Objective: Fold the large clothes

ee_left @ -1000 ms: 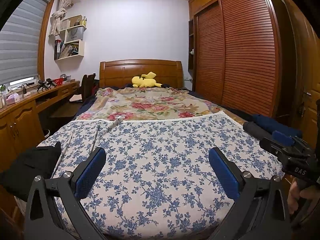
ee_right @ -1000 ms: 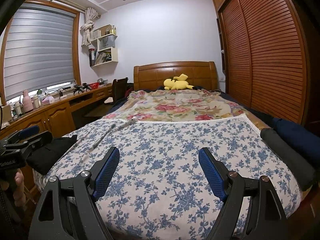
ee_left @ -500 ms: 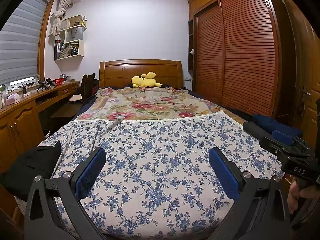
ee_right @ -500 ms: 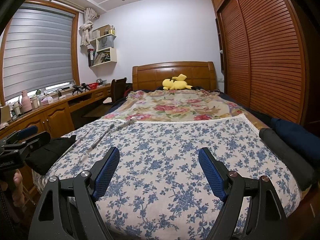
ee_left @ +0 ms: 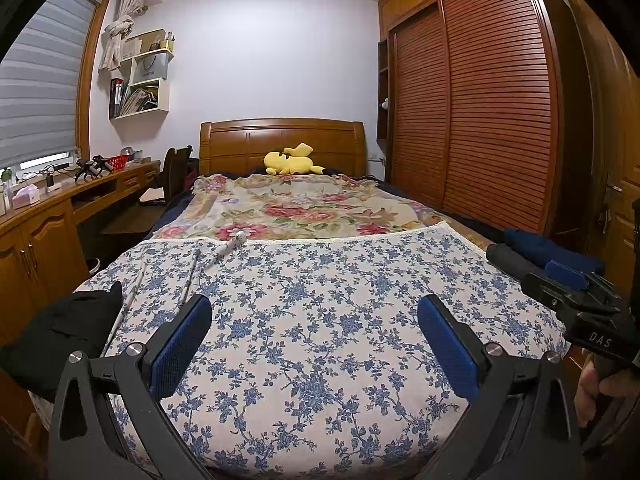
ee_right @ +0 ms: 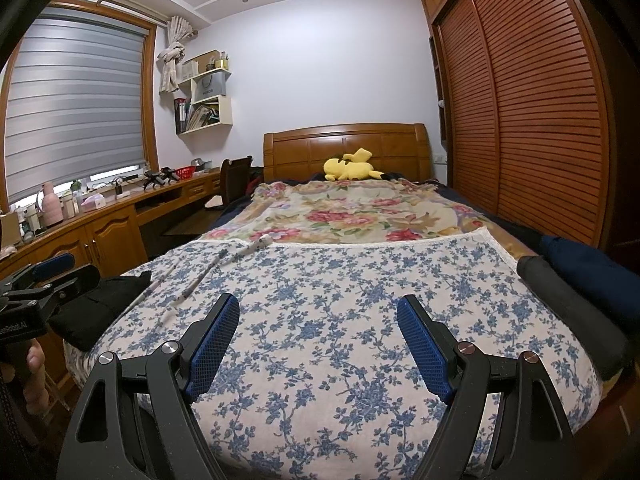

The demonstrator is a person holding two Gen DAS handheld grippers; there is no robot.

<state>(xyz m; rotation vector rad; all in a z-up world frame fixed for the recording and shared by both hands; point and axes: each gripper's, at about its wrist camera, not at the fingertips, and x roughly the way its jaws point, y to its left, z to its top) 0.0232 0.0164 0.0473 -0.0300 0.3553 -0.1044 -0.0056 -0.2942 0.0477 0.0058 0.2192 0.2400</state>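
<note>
Across the foot of the bed, seen from the left wrist camera, a blue-flowered garment [ee_left: 320, 320] lies spread flat, its lace-trimmed far edge meeting a rose-patterned blanket [ee_left: 296, 210] further up. The left gripper [ee_left: 315, 330] hangs just above the near part of that fabric with its blue-padded fingers [ee_left: 180, 346] standing wide apart and nothing between them; the cloth lies below and beyond the tips, untouched. A black garment [ee_left: 60, 332] sits at the bed's left edge, outside the left finger, and a dark rolled bundle [ee_left: 516, 258] with a navy one [ee_left: 548, 246] lies at the right edge. The right gripper [ee_left: 576, 292] shows at the far right, held in a hand [ee_left: 596, 384]. From the right wrist camera, the right gripper [ee_right: 319, 336] likewise hovers over the flowered garment [ee_right: 320, 280], its blue pads [ee_right: 424, 354] spread wide and empty, the fabric stretching away ahead of both tips. Two thin matching straps [ee_right: 208, 276] trail across the cloth's left part, beyond the left finger. A yellow plush toy [ee_right: 350, 166] rests by the wooden headboard [ee_right: 344, 140].
</note>
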